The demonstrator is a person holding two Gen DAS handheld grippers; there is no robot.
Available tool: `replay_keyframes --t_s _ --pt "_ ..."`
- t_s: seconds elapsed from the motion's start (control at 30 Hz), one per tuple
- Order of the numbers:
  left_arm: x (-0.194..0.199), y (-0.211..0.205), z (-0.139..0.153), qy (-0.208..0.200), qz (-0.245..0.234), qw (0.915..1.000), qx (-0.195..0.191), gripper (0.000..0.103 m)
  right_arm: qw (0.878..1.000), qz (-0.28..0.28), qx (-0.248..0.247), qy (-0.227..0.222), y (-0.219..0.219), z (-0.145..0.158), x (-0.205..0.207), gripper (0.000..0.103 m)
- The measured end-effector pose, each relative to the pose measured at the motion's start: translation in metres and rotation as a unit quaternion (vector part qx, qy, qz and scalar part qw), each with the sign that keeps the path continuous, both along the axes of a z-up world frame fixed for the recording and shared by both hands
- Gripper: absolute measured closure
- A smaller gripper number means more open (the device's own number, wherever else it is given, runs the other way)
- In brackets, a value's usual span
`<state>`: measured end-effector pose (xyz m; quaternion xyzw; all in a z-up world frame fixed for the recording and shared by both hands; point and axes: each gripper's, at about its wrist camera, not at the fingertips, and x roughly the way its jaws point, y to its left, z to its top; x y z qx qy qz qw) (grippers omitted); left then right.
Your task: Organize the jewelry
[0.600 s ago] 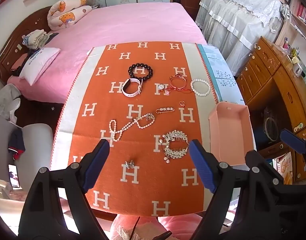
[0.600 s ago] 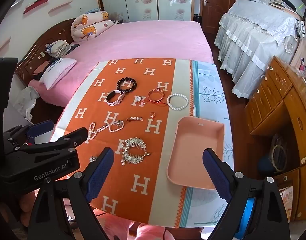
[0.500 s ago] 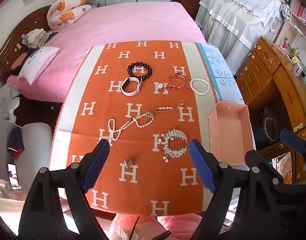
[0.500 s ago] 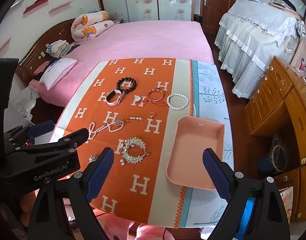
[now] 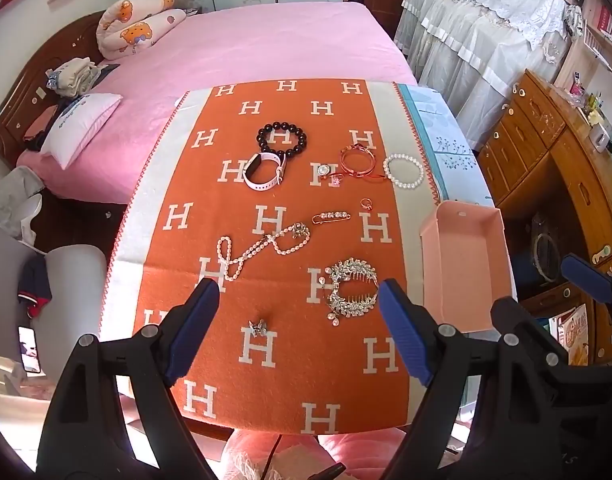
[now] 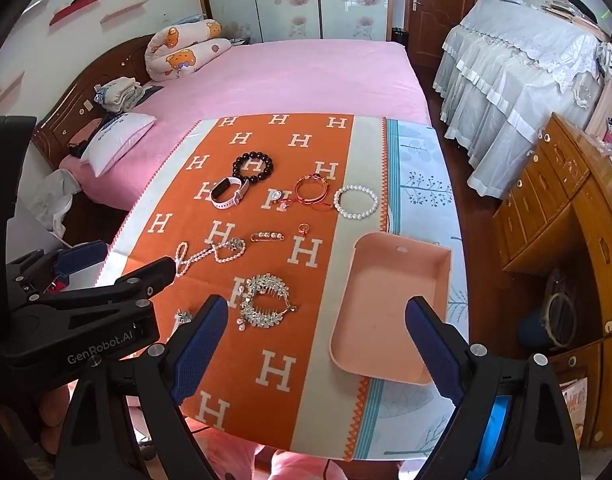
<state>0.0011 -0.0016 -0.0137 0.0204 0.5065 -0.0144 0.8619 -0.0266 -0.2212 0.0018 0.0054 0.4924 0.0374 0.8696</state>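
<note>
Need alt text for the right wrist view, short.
Open right gripper hovers above an orange H-patterned cloth with jewelry spread on it: crystal hair comb, pearl necklace, bracelets. An empty pink tray sits at the cloth's right edge; a pink bed lies behind.

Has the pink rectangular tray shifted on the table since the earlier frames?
No. The pink rectangular tray still sits beside the orange H-patterned cloth, at its right border.
</note>
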Motion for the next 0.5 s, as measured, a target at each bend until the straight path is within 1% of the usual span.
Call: replay_keyframes --t_s 0.13,0.5 --pt "0.0018 -0.0007 -0.0045 0.001 0.0 1.0 0.001 0.023 1.0 0.0 0.0 0.0 0.0003 -0.0004 0.0001 0.012" --pt "-0.0005 0.0022 -0.0055 0.003 0.001 1.0 -0.001 0.023 1.0 0.002 0.002 0.004 -0.0017 -0.002 0.0043 0.012"
